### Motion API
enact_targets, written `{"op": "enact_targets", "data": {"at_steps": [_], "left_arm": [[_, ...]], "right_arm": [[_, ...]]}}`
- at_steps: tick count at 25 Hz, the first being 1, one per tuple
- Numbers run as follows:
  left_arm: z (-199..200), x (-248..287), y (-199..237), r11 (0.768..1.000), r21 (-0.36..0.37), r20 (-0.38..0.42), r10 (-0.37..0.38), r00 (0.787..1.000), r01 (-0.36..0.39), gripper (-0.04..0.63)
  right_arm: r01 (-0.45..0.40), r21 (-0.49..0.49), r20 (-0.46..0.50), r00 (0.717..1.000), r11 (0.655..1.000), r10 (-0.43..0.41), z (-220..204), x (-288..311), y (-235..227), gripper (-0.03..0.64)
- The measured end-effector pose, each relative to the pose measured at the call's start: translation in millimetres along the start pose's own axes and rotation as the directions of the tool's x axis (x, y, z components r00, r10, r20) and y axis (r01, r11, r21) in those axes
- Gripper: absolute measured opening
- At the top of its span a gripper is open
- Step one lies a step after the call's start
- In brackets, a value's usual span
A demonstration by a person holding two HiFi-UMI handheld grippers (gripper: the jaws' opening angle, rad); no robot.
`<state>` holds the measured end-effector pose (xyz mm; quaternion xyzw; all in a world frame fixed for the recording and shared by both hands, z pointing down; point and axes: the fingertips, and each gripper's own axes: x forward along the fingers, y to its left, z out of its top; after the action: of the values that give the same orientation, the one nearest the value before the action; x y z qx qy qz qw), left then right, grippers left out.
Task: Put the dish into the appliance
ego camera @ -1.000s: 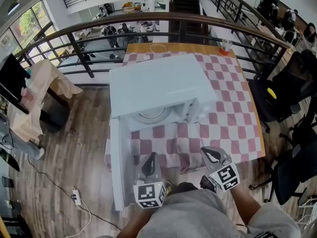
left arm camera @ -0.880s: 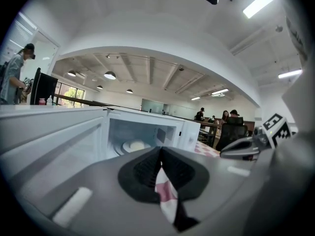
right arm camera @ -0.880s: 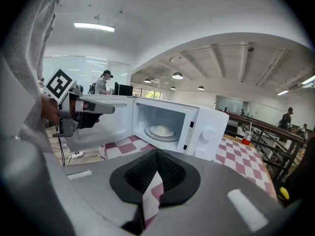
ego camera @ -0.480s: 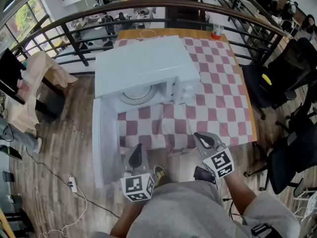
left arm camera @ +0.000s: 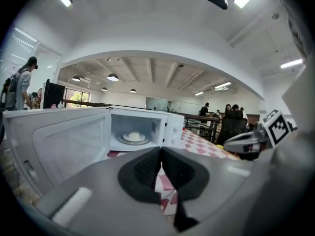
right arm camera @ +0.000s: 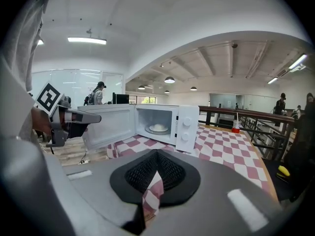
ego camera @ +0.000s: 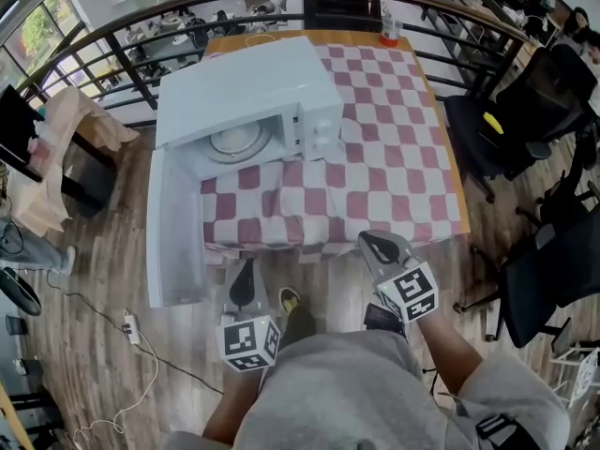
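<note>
Your left tongs [ego camera: 243, 284] and right tongs [ego camera: 380, 247], both pinched shut and empty at the bottom of the frame, sit well back from the dish [ego camera: 232, 141] inside the open microwave [ego camera: 253, 82] at upper left, nearer your left.

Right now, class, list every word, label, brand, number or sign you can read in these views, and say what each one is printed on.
No words, brands or numbers can be read anywhere.
Left marker cube: black-and-white square code, no letters.
Right marker cube: the same kind of code, no letters.
Microwave control panel: two knobs; any print there is too small to read.
</note>
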<state>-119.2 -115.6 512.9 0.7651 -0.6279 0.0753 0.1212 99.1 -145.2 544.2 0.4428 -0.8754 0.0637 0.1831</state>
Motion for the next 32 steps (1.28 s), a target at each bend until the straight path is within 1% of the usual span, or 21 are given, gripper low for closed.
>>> {"op": "enact_targets", "data": {"at_steps": [8, 13, 18, 25, 32], "left_arm": [[-35, -58, -47, 1.0, -0.013, -0.008, 0.008, 1.0, -0.008, 0.012], [-50, -105, -77, 0.999, -0.013, -0.004, 0.032, 0.999, -0.032, 0.012], [-59, -144, -97, 0.999, -0.021, 0.006, 0.044, 0.999, -0.044, 0.011], [-59, -171, -101, 0.997, -0.029, 0.019, 0.067, 0.998, -0.066, 0.012], [-62, -175, -99, 0.998, -0.044, 0.023, 0.054, 0.998, -0.053, 0.012]], "right_arm": [[0.003, -0.014, 0.023, 1.0, 1.0, -0.003, -30, -66, 17, -0.002], [0.007, 0.008, 0.035, 0.999, 1.0, -0.007, -51, -115, 30, -0.002], [-0.003, 0.012, 0.042, 0.999, 1.0, 0.003, -61, -148, 43, -0.002], [-0.007, 0.0, 0.036, 0.999, 1.0, 0.007, -66, -168, 55, -0.002], [0.013, -0.007, 0.029, 1.0, 1.0, -0.013, -67, -172, 63, 0.0]]}}
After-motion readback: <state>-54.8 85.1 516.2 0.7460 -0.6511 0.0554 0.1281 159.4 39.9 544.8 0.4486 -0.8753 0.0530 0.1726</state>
